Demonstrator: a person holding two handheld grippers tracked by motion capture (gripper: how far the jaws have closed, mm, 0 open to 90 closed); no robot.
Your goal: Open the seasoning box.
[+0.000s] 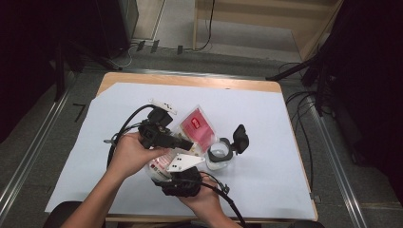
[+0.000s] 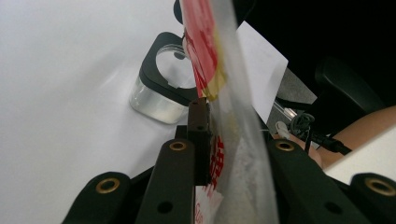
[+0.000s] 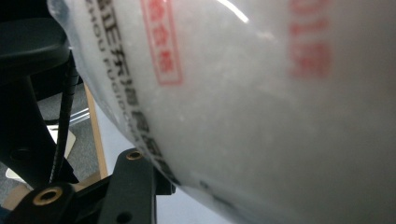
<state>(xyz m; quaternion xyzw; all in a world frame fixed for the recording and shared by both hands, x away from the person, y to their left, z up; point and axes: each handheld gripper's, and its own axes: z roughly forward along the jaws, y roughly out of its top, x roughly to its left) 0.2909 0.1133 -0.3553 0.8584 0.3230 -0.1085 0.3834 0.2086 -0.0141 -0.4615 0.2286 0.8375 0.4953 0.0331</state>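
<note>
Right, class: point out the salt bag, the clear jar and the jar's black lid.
salt bag [image 2: 205, 51], left gripper view, on its red printed upper part.
clear jar [image 1: 218, 154], high view, on its open mouth.
black lid [image 1: 240, 137], high view, on the flipped-open cap.

Left gripper's own two black jaws rise from bottom, gripper closed on a clear plastic bag with red print and white granules; one pad presses the bag's edge near a yellow strip. The bag runs up to the top edge, tilted slightly. Behind it, on the white table sheet, stands a clear round jar with a black flip-lid collar, collar open. A white card sits behind the bag. Right side: black cable, forearm.
</note>
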